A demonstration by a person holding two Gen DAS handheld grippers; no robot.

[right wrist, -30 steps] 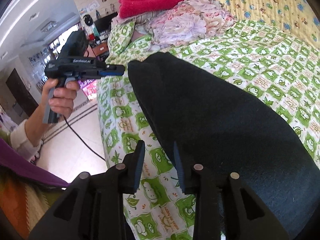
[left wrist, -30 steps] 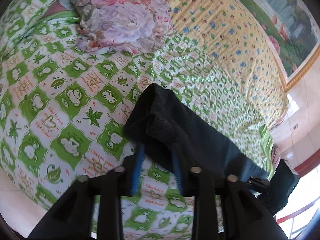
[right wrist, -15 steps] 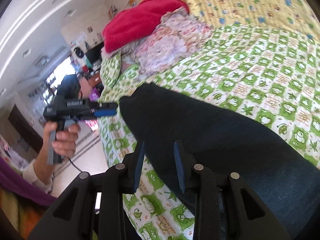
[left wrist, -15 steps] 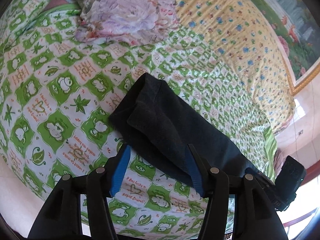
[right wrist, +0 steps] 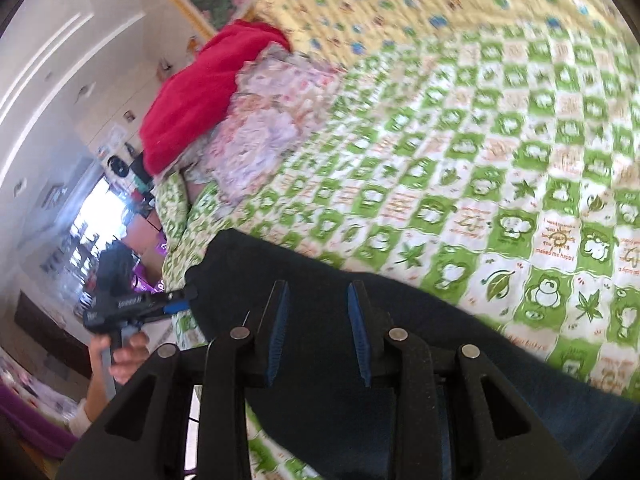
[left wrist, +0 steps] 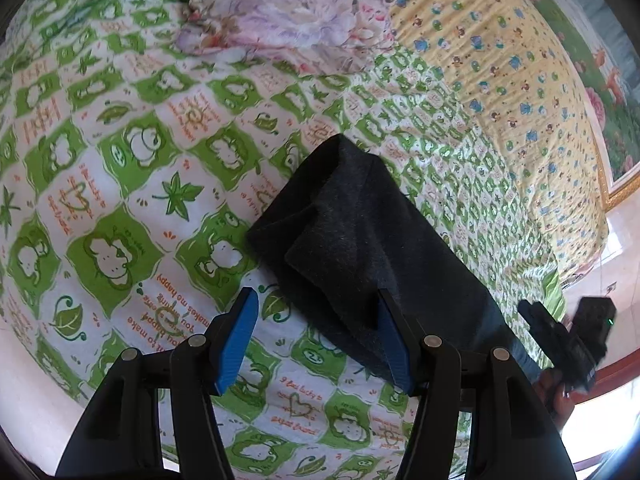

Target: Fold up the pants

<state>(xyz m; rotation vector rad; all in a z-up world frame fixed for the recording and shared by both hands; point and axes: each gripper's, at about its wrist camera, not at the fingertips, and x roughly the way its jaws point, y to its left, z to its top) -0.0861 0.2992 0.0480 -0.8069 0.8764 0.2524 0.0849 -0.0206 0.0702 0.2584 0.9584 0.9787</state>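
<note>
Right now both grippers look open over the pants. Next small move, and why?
Probably lower the left gripper and shut it on the near end of the dark pants. Its jaws are open, and that end lies loose and doubled on the green bedsheet. The right gripper is open too, holding nothing, so no fold can start.

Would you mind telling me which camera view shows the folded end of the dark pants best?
The left wrist view: the pants lie sharp there, their layered end visible against the green checked bedspread. The right wrist view is blurred and shows only a dark mass.

green-checked bed (left wrist: 120, 184), dark pants (left wrist: 372, 240), floral bedding (left wrist: 288, 12)
</note>
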